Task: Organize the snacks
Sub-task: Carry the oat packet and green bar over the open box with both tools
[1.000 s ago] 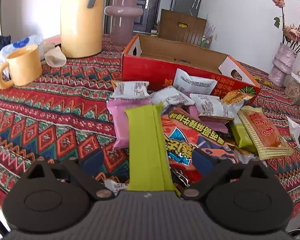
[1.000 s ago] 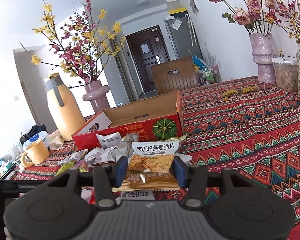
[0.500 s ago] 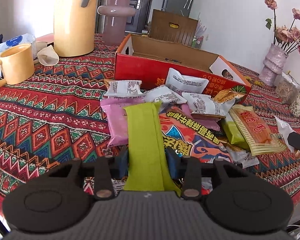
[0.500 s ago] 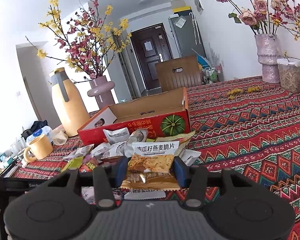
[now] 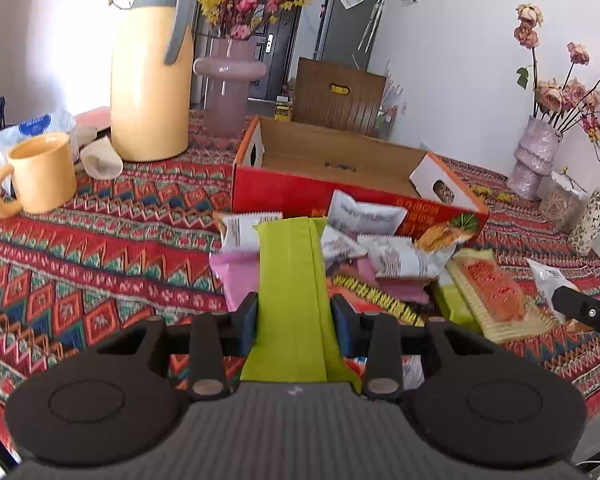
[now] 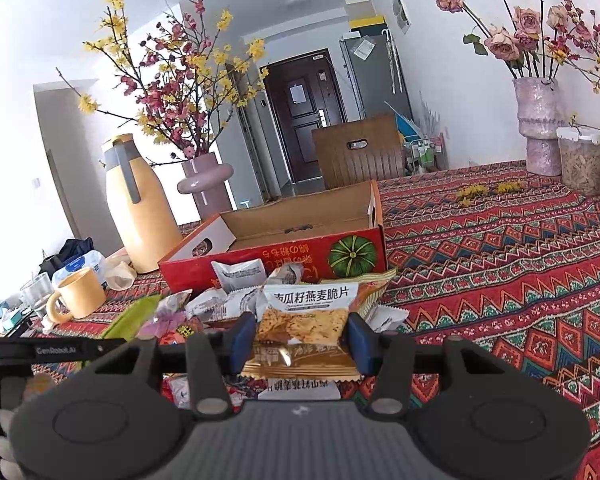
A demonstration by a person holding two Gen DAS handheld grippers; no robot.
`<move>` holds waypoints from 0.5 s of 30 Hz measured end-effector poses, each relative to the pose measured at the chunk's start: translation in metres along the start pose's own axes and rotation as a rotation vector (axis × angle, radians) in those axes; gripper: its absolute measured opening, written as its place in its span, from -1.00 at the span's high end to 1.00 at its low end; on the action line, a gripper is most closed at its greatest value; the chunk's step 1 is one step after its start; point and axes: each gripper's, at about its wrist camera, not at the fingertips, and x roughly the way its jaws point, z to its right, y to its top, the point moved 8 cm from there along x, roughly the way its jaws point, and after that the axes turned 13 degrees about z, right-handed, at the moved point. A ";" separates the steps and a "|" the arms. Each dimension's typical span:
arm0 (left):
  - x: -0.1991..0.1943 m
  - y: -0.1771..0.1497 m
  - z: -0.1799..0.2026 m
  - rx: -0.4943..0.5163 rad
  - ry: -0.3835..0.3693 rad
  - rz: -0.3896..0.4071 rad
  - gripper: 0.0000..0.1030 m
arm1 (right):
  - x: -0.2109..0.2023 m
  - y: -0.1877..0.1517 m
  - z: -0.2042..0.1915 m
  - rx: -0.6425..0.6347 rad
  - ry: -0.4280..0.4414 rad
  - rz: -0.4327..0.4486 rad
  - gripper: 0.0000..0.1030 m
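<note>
My left gripper (image 5: pixel 294 320) is shut on a long lime-green snack packet (image 5: pixel 292 280) and holds it lifted over the snack pile (image 5: pixel 380 264). My right gripper (image 6: pixel 302 338) is shut on a gold and white oat-crisp packet (image 6: pixel 306 320), held above the same pile (image 6: pixel 228 304). An open red cardboard box (image 5: pixel 340 196) stands just behind the pile; it also shows in the right wrist view (image 6: pixel 284 252), and its inside looks empty. The green packet shows in the right wrist view (image 6: pixel 130 318) at the left.
A yellow mug (image 5: pixel 40 176), a yellow thermos jug (image 5: pixel 150 80) and a mauve vase (image 5: pixel 224 88) stand at the back left. Vases with dried roses (image 6: pixel 540 128) and a jar (image 6: pixel 582 164) stand at the back right. A patterned red cloth (image 6: pixel 500 260) covers the table.
My left gripper closed on the green packet and lifted it up from the pile. My right gripper kept its packet and rose slightly.
</note>
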 end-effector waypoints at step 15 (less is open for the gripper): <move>0.030 0.069 0.018 0.050 -0.031 0.108 0.25 | 0.047 0.043 -0.004 -0.065 -0.013 0.046 0.05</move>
